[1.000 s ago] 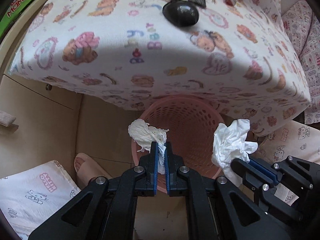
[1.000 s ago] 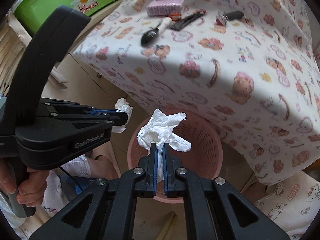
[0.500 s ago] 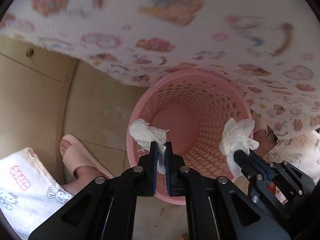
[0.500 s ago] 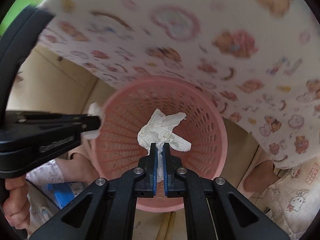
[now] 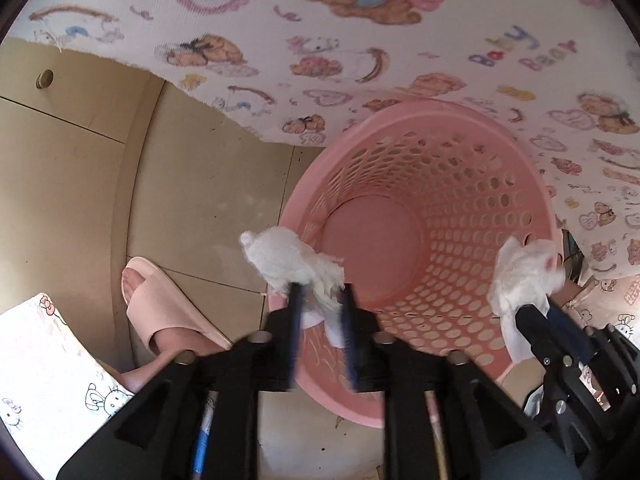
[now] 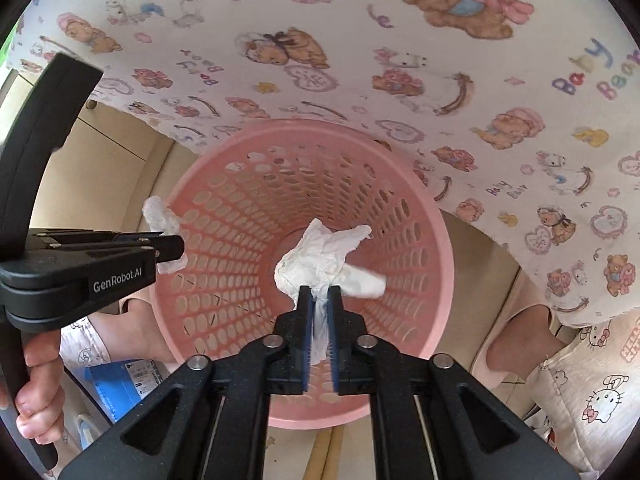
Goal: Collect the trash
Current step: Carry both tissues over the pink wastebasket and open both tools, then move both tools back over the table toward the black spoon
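Note:
A pink perforated basket (image 5: 532,184) stands on the floor under the draped tablecloth; it also shows in the right wrist view (image 6: 436,208). My left gripper (image 5: 320,300) is over the basket's near left rim with its jaws parted and blurred; a crumpled white tissue (image 5: 288,260) still sits between the tips. My right gripper (image 6: 319,296) is over the basket's mouth, shut on a second white tissue (image 6: 324,256). That tissue also shows at the right in the left wrist view (image 5: 520,276).
A patterned bear tablecloth (image 5: 360,40) hangs over the basket's far side. A foot in a pink slipper (image 5: 160,300) stands left of the basket on the beige tiled floor (image 5: 200,200). A hand holds the left gripper's handle (image 6: 36,360).
Both grippers have dropped closer to the basket's mouth with their tissues. The left gripper's jaws, shut before, have spread apart. The right gripper stays shut on its tissue.

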The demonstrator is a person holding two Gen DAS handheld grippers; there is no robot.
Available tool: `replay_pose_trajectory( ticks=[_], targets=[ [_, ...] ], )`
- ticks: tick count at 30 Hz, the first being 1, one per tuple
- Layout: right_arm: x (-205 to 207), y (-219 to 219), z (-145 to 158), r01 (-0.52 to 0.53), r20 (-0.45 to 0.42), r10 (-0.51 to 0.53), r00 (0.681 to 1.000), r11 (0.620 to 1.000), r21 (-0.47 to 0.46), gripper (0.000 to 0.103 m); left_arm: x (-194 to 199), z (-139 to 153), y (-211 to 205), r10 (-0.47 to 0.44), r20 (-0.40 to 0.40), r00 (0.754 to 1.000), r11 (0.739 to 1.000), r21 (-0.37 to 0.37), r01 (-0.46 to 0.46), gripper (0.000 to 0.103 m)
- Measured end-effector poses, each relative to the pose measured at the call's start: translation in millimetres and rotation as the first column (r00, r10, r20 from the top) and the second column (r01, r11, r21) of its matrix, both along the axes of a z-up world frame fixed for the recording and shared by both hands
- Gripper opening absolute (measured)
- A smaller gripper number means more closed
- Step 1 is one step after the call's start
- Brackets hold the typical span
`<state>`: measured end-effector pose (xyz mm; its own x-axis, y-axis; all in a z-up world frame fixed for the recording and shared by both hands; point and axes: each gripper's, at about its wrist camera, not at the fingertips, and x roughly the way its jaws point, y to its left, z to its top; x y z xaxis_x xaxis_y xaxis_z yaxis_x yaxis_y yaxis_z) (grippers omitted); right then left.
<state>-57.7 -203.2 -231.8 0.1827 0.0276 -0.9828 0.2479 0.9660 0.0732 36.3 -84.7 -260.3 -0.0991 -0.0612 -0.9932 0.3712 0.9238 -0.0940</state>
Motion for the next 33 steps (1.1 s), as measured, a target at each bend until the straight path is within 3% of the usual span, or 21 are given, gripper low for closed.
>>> replay_pose_trajectory(
  ticks=[1,3,4,6,10,17,23,33],
  targets=[
    [-1,-2,0,0.010,-0.001,-0.010,1.000,1.000,0.004,0.023,0,0,1,0.004,-0.007,1.000,1.000,-0.004,-0.004,0.025],
    [-3,-4,1,0.029,0.010,-0.029,1.000,1.000,0.007,0.044,0,0,2,0.002,0.000,1.000,1.000,-0.002,-0.002,0.028],
    [-3,-6,3,0.037,0.019,-0.037,0.999,0.999,0.002,0.046,-1,2,2,-0.002,0.008,1.000,1.000,0.002,0.002,0.031],
    [-4,-8,6,0.043,0.024,-0.042,0.999,0.999,-0.007,0.047,-2,7,1,-0.007,0.043,0.999,1.000,0.017,0.007,0.045],
    [-2,-17,14,0.062,0.024,-0.062,0.998,0.998,-0.015,0.047,0,23,1,0.007,0.085,0.996,1.000,0.004,-0.007,0.048],
    [-6,-20,41,0.096,0.092,-0.091,0.992,0.994,-0.051,0.059,3,62,3,0.040,0.170,0.985,0.998,-0.044,-0.033,0.055],
    [-9,-23,65,0.127,0.140,-0.121,0.983,0.991,-0.039,0.074,2,96,1,0.056,0.186,0.981,0.989,-0.145,-0.030,0.069],
    [-11,-33,80,0.148,0.146,-0.144,0.979,0.989,-0.021,0.074,2,109,-5,0.064,0.170,0.983,0.979,-0.201,-0.029,0.073]
  ],
)
